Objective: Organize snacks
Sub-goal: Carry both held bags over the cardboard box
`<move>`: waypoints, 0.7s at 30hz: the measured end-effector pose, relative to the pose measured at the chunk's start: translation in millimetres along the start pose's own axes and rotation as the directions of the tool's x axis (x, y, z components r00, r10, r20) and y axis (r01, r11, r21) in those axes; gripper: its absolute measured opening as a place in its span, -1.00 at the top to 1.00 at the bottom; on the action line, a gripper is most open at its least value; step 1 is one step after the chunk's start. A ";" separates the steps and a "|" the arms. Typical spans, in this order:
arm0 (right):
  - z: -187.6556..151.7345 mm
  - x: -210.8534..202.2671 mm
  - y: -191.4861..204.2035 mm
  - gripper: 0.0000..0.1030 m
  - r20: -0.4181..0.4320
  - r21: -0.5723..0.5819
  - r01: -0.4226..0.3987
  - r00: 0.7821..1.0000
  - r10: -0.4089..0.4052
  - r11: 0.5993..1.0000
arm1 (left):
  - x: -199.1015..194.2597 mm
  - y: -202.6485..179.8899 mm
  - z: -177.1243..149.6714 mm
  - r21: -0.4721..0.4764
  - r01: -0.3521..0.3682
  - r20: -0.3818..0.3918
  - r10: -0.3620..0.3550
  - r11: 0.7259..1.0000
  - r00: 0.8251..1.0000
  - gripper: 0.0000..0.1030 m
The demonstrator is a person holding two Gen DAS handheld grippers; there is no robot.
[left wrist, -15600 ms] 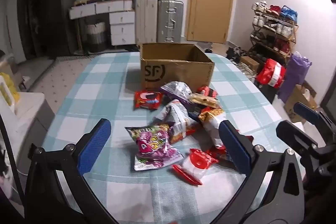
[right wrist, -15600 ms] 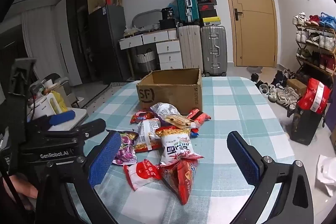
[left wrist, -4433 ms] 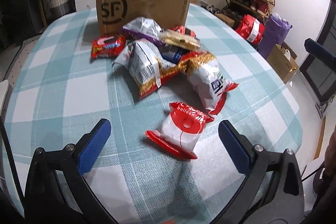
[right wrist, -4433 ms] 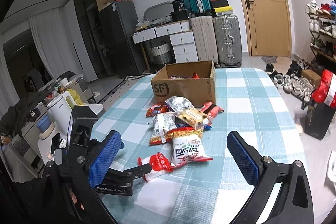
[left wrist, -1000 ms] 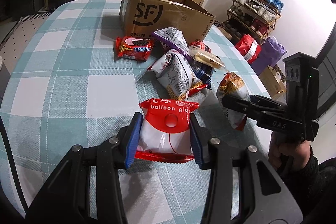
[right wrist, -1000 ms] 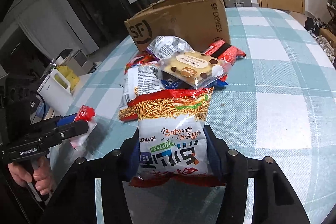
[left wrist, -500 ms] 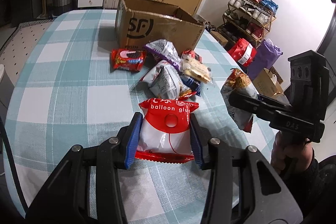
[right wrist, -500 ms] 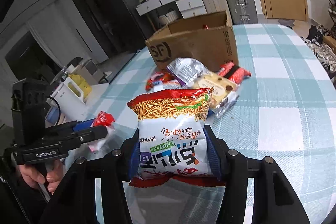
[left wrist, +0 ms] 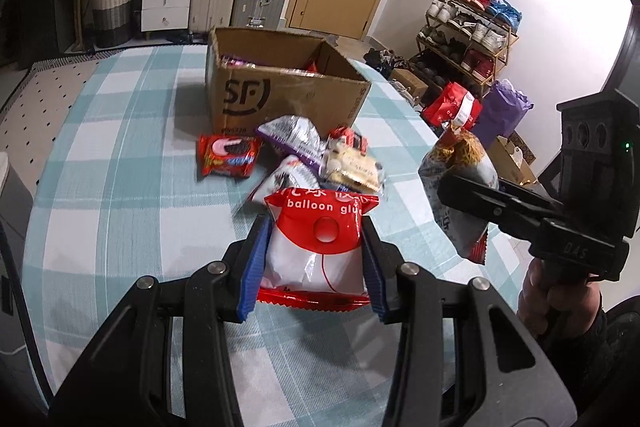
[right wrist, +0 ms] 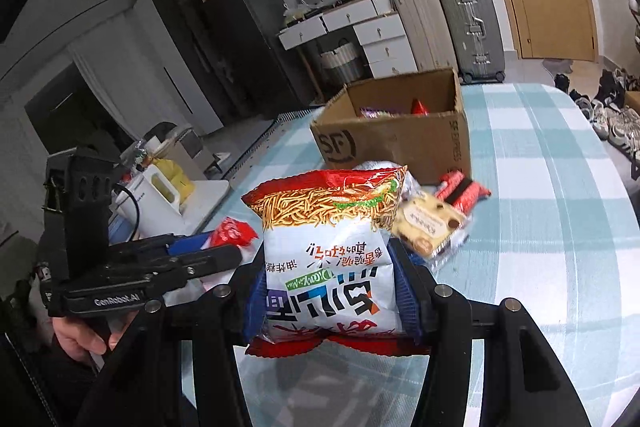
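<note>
From my left wrist, my left gripper [left wrist: 316, 259] is clamped on a crinkly red-and-white balloon glue packet [left wrist: 318, 247], long axis pointing away toward the open cardboard box [left wrist: 280, 91] at the far edge of the teal checked tablecloth [left wrist: 120, 195]; loose glossy snack packs [left wrist: 304, 147] lie just before it. From my right wrist, my right gripper [right wrist: 332, 291] is clamped on a puffy noodle snack bag [right wrist: 328, 251], upright, held above the cloth; suitcases [right wrist: 452, 23] stand by the wall.

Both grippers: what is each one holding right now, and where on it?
Left gripper clamps the red-and-white balloon glue packet by its side edges. Right gripper clamps the noodle snack bag across its lower half.
</note>
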State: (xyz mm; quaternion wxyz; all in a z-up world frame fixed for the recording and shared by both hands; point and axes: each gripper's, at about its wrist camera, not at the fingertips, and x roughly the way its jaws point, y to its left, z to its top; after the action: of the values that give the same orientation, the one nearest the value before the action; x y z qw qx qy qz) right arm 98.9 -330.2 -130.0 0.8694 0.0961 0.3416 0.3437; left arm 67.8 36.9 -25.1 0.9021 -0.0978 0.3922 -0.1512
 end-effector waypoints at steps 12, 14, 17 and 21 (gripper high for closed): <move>52.6 -7.9 11.9 -0.06 0.048 -0.061 -0.010 0.999 0.013 0.998 | 0.2 0.1 52.7 0.020 0.010 0.026 -0.011 1.000 1.000 0.22; 61.9 -7.3 11.8 -0.06 0.055 -0.066 -0.008 0.998 0.012 0.998 | -0.1 2.2 63.5 0.019 0.012 0.032 -0.013 1.000 0.999 0.22; 80.2 -5.3 9.8 -0.06 0.067 -0.070 -0.015 0.998 0.020 0.997 | 1.5 5.2 81.2 0.020 0.011 0.039 -0.011 1.000 0.999 0.22; 100.8 0.6 10.7 -0.06 0.076 -0.104 0.000 0.997 0.008 0.995 | 7.1 7.3 105.6 0.022 0.012 0.046 -0.013 1.000 0.999 0.22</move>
State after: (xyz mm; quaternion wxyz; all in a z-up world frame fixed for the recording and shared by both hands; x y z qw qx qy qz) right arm 160.0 -315.0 -50.6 0.8849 0.0643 0.2895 0.3591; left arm 151.7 47.4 39.1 0.9110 -0.0938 0.3688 -0.1590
